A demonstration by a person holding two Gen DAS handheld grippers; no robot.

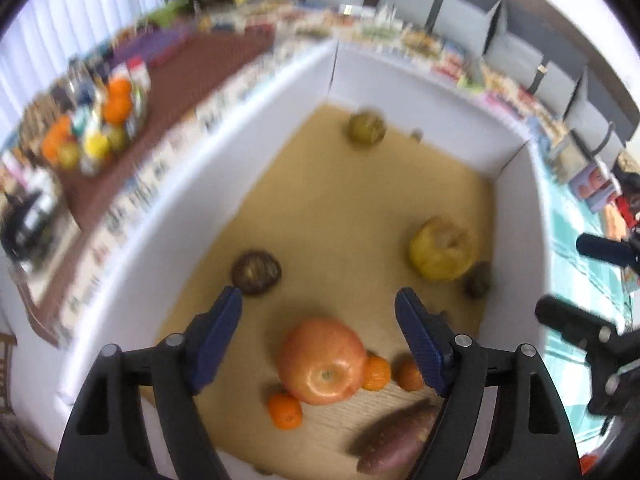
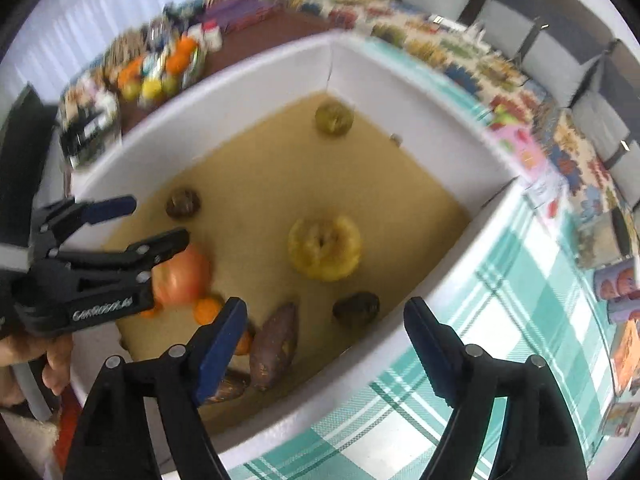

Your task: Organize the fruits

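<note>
A white-walled box (image 1: 400, 80) with a tan floor holds the fruit. My left gripper (image 1: 320, 300) is open and empty above a large orange-red tomato (image 1: 322, 360); small tangerines (image 1: 285, 411) lie around it and a purple sweet potato (image 1: 394, 436) lies nearby. A yellow apple-like fruit (image 1: 444, 248), a dark round fruit (image 1: 256, 272) and a green fruit (image 1: 367, 128) lie farther in. My right gripper (image 2: 324, 316) is open and empty over the box's near wall (image 2: 360, 372), above the sweet potato (image 2: 276, 344). The left gripper also shows in the right wrist view (image 2: 152, 220).
A brown tray (image 1: 224, 64) beyond the box's left wall carries a pile of oranges and yellow fruit (image 1: 92, 128). A green-checked cloth (image 2: 500, 320) covers the table to the right. Colourful boxes (image 2: 616, 280) line the far and right sides. Grey chairs (image 1: 520, 40) stand behind.
</note>
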